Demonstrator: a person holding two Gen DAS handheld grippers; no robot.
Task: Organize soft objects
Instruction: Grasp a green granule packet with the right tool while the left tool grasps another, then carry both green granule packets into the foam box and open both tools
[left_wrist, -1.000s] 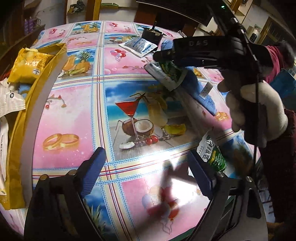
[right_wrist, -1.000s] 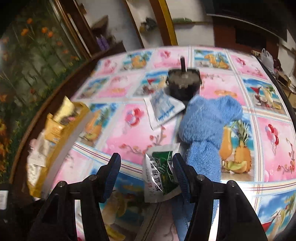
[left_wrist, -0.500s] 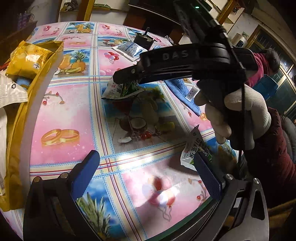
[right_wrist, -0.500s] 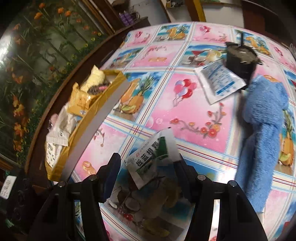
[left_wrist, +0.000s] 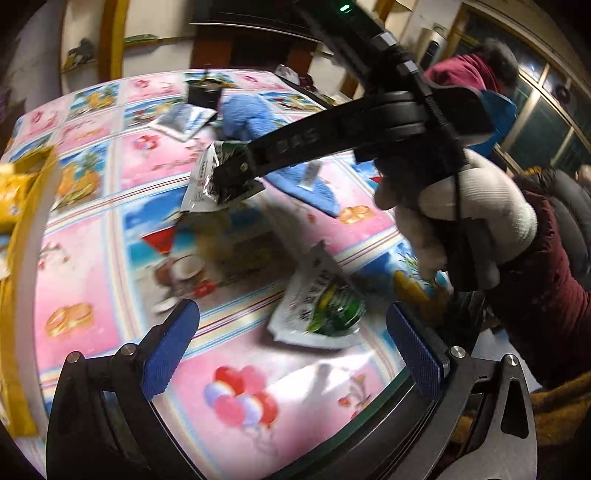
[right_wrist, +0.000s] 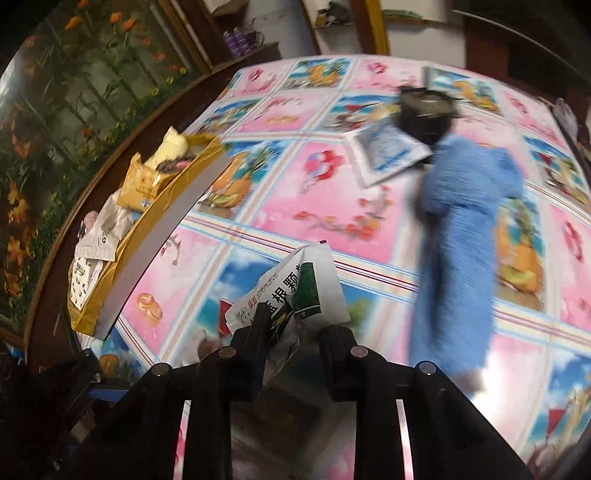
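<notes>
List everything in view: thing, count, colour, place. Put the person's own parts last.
green-and-white sachets: two; one held above the table, one lying at the near edge
pale blue-white packet: one, far side, beside the dark pot
blue towel: one, lying lengthwise on the right
dark pot: one, black, far end
yellow box: one, left edge, holding yellow and white packets
tablecloth: one, pink and blue pictures
left tongs: blue pads, open
right tongs: black, shut on a sachet
gloved hand: one, white

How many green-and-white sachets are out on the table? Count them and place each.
2: one green-and-white sachet is lifted, pinched in the right gripper; the other sachet lies on the tablecloth ahead of the open left gripper. Others may be hidden.
</notes>
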